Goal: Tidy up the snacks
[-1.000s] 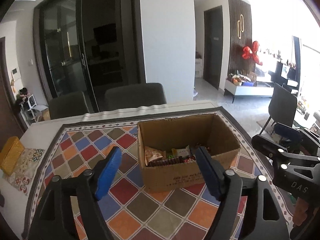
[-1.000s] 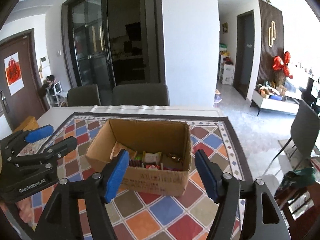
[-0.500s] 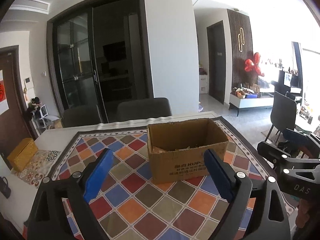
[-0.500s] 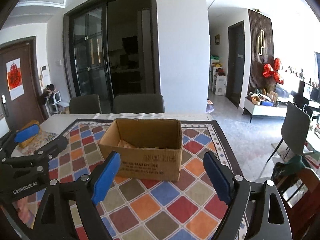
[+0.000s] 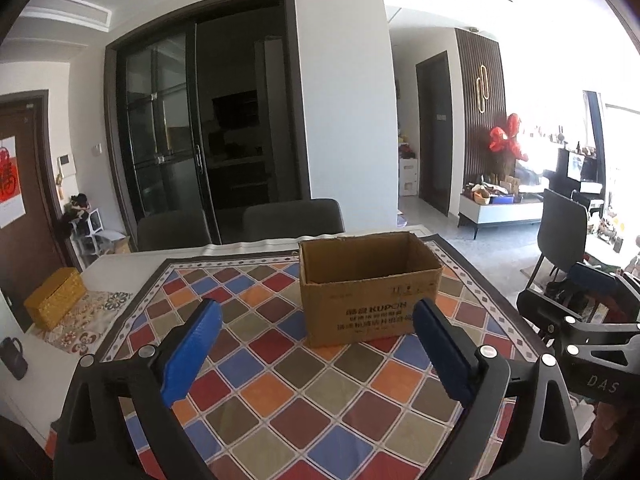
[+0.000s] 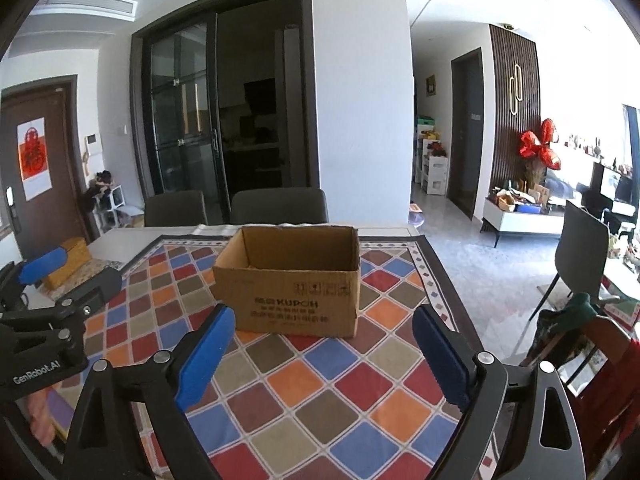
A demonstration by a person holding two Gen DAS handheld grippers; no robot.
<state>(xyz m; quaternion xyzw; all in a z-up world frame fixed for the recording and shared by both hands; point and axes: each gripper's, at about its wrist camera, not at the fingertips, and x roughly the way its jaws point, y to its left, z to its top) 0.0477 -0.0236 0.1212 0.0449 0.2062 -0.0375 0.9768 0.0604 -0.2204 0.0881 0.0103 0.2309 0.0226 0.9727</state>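
Pulled both grippers back and level in the last second; the open brown cardboard box [image 5: 370,292] now sits ahead of the fingers, its snacks hidden below the rim. Left gripper [image 5: 316,350] and right gripper [image 6: 322,350] spread, empty. I judge packing done.

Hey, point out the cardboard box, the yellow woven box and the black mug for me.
cardboard box [image 5: 368,312]: left wrist view, printed front wall.
yellow woven box [image 5: 54,298]: left wrist view, its long side face.
black mug [image 5: 12,358]: left wrist view, its body, at the table edge.
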